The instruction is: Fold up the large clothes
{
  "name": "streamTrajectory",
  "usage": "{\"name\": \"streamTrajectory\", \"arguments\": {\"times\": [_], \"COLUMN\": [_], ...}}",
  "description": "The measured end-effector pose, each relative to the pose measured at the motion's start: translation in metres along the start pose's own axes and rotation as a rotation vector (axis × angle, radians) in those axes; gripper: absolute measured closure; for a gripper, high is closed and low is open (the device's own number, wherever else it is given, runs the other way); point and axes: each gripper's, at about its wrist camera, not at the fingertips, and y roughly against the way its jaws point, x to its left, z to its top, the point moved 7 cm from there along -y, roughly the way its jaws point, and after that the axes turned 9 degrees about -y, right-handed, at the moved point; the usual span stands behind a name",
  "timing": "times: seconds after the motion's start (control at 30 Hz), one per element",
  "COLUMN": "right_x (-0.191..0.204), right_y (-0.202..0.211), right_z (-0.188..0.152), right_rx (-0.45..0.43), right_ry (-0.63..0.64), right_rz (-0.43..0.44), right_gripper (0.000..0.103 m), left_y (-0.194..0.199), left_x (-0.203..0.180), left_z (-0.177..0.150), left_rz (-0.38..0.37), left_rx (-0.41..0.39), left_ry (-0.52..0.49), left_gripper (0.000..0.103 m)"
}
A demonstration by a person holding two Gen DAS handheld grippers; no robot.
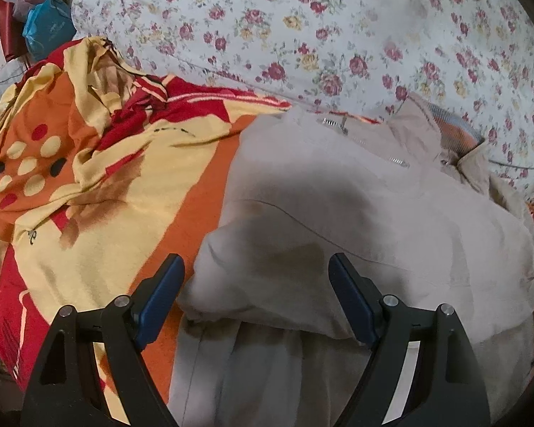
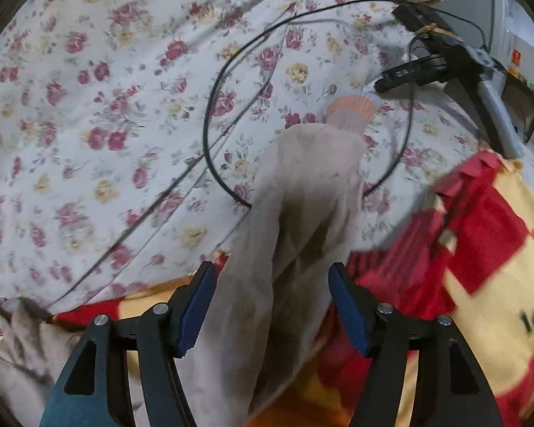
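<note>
With its blue-padded fingers (image 1: 162, 295) spread wide, the left gripper (image 1: 254, 267) hovers over a rounded fold of the beige jacket (image 1: 356, 213), and nothing is pinched between the pads. The jacket lies bunched, zipper (image 1: 338, 126) and collar (image 1: 430, 124) at its far end, on an orange, yellow and red blanket (image 1: 89, 163), with the floral sheet (image 1: 302, 28) beyond. Over on the other side, the right gripper (image 2: 270, 277) is just as wide apart, and a long beige sleeve (image 2: 302, 195) runs between its pads, though whether cloth touches them is unclear. Striped cuff (image 2: 354, 105) at the far tip, lying on the flowers; a black cable (image 2: 210, 121) loops just beside it.
</note>
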Motion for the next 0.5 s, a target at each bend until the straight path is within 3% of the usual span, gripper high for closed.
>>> {"name": "streamTrajectory", "arguments": {"times": [0.03,0.07,0.13,0.33,0.5], "right_x": [0.001,0.005,0.007,0.019,0.08], "right_y": [-0.006,-0.012,-0.017,0.044,0.158], "right_z": [0.001,0.0,-0.002,0.004,-0.01], "right_rx": [0.0,0.007,0.024,-0.031,-0.136], "right_ry": [0.022,0.048,0.083,0.072,0.225], "right_rz": [0.005,0.012,0.022,0.198,0.401], "right_gripper": [0.058,0.084,0.1,0.102,0.102], "left_y": [-0.002,-0.003,-0.003,0.003,0.018], "left_x": [0.0,-0.001,-0.001,0.003,0.01], "left_z": [-0.001,-0.001,0.0,0.003,0.006], "left_rz": [0.002,0.003,0.008,0.005,-0.029], "left_rx": [0.005,0.007,0.003,-0.016,-0.057], "left_ry": [-0.005,-0.008,-0.01,0.01,0.061], "left_gripper": [0.02,0.02,0.02,0.02,0.02]}}
